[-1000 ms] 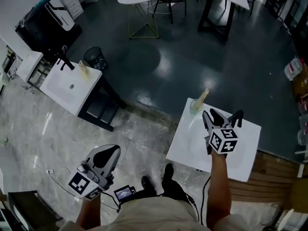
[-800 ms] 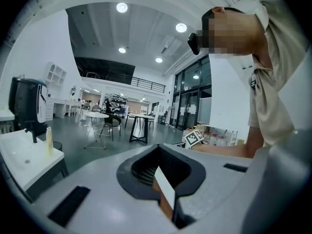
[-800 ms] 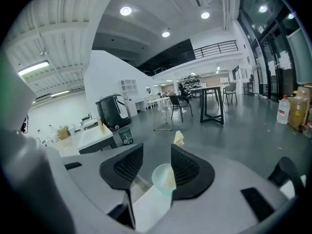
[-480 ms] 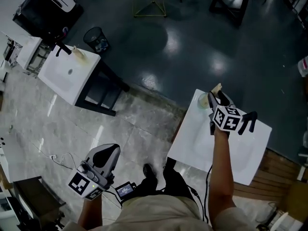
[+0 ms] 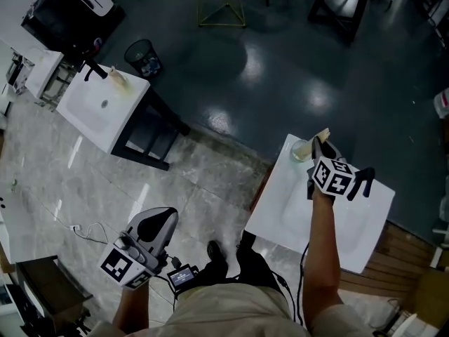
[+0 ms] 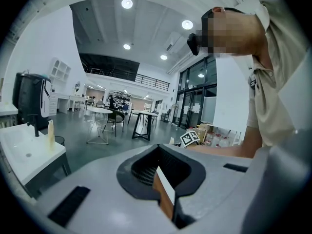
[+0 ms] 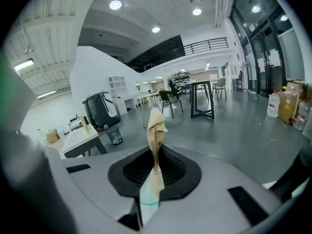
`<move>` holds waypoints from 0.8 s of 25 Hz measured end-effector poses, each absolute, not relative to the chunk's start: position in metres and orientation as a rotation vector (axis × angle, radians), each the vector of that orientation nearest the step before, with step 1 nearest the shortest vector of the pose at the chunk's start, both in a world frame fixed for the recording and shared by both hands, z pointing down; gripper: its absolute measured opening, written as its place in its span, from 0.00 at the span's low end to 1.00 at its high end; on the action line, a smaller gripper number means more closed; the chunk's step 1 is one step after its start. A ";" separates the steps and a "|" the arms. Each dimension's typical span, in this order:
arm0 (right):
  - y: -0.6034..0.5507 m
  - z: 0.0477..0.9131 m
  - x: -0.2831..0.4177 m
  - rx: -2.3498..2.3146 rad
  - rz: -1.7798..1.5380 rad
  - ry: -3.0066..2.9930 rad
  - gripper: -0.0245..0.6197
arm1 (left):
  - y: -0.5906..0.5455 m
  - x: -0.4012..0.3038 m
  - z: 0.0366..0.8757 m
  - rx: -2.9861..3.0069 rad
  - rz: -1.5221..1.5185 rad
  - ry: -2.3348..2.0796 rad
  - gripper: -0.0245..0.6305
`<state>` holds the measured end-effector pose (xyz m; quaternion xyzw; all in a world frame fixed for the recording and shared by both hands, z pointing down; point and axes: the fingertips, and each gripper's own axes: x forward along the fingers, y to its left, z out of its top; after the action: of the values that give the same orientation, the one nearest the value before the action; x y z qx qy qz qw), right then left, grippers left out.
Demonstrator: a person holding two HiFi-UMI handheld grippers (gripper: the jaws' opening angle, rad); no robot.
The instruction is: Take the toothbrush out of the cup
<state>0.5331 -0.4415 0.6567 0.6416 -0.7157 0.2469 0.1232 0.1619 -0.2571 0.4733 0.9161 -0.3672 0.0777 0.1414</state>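
Note:
On the near white washstand, a pale green cup stands at the far left corner. A toothbrush in a beige paper wrapper sticks up out of it. My right gripper is at the cup; its jaws are closing and now pinch the wrapped toothbrush between them, with the cup rim just below. My left gripper hangs low at the left above the marble floor, shut and holding nothing.
A second white washstand with a black tap and a bottle stands far left, a black bin beside it. A black appliance sits behind. Wooden decking borders the near stand. My feet are below.
My right gripper went forward to the cup with its fingers spread, then closed round the wrapped toothbrush. The left gripper sank a little and stayed shut.

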 end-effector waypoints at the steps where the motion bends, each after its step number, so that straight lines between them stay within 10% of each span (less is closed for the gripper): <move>1: -0.438 0.649 0.533 1.888 0.704 -2.096 0.08 | -0.256 0.159 0.471 2.650 0.220 -1.060 0.05; 20: -0.290 0.344 0.400 1.815 0.094 -2.530 0.08 | -0.197 0.070 0.370 2.837 -0.021 -1.118 0.05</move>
<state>0.3997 -0.2899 0.3437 0.5826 -0.8121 0.0303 0.0135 0.0696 -0.1972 0.3700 0.9294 -0.3662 -0.0069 0.0462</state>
